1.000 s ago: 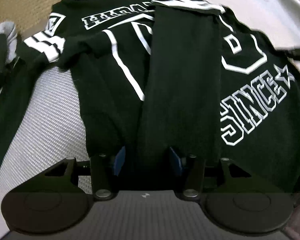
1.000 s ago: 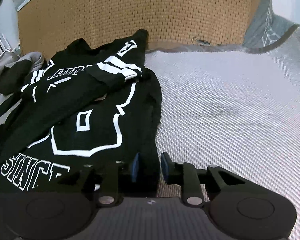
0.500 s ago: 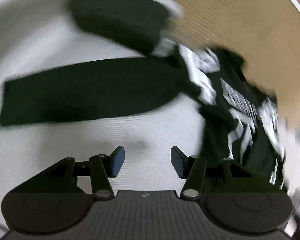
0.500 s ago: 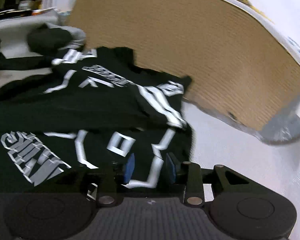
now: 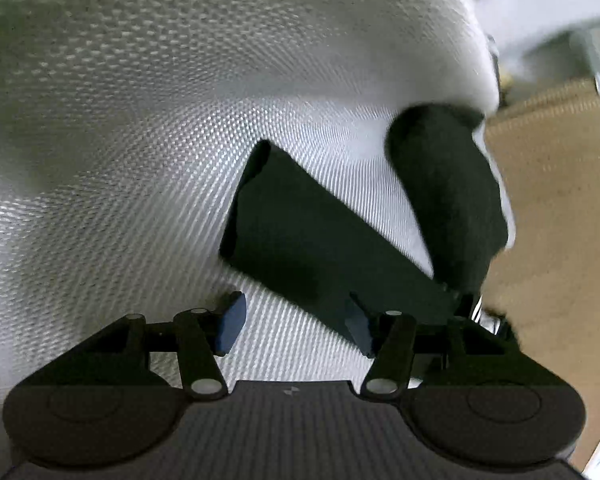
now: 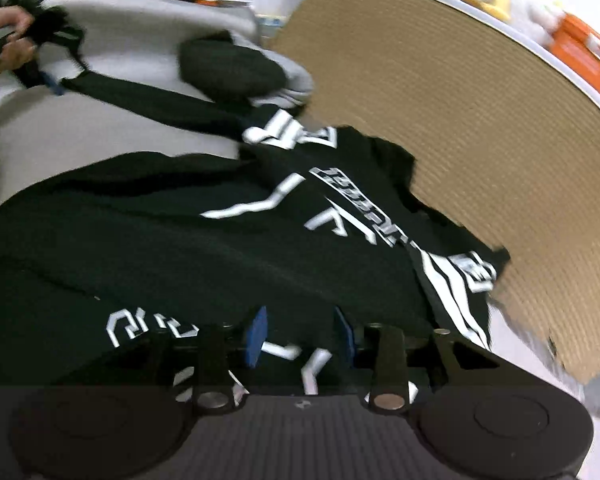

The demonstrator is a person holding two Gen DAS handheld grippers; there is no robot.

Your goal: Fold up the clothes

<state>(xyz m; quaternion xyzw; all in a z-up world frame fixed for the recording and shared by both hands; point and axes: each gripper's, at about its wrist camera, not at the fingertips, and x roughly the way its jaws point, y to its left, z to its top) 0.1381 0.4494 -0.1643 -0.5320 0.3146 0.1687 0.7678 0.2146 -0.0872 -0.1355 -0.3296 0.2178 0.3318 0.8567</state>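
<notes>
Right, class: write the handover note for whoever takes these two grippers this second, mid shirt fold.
Left gripper: open, jaws just been opening, nothing gripped; low over the white mattress cover, beside the outstretched black sleeve.
Right gripper: open, jaws just been opening, empty, above the black printed shirt.
Done: the shirt lies print up and one striped sleeve is folded across the front.
Left: bring the outstretched sleeve in over the body, then probably fold the body up.
</notes>
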